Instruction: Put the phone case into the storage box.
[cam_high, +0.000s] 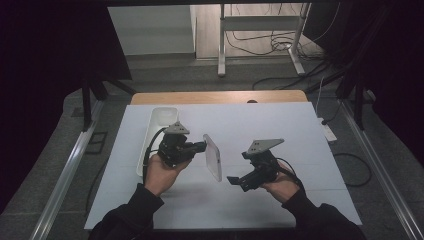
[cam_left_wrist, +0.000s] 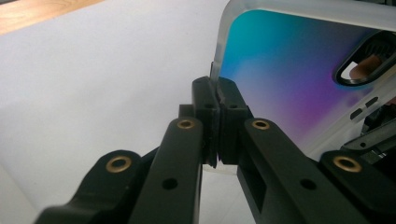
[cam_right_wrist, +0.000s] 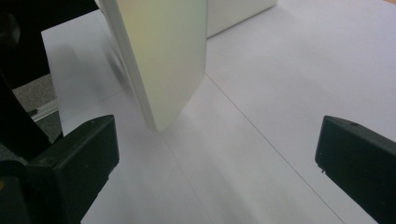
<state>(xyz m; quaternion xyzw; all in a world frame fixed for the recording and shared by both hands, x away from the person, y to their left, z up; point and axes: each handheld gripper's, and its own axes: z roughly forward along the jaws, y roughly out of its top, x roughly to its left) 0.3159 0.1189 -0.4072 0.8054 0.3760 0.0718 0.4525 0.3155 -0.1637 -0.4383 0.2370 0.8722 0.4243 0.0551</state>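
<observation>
A clear phone case (cam_high: 213, 157) with an iridescent blue-purple inside (cam_left_wrist: 289, 79) is held upright above the white table. My left gripper (cam_high: 202, 145) is shut on its edge, and in the left gripper view the two jaws pinch the rim (cam_left_wrist: 217, 122). My right gripper (cam_high: 235, 181) stands open to the right of the case, a little below it. In the right gripper view the case's pale back (cam_right_wrist: 161, 60) hangs ahead between the spread jaws, apart from both.
A white oblong tray (cam_high: 161, 120) lies on the table behind the left hand. The white sheet (cam_high: 280, 130) covers a wooden tabletop (cam_high: 220, 96). A metal stand and cables are on the floor beyond.
</observation>
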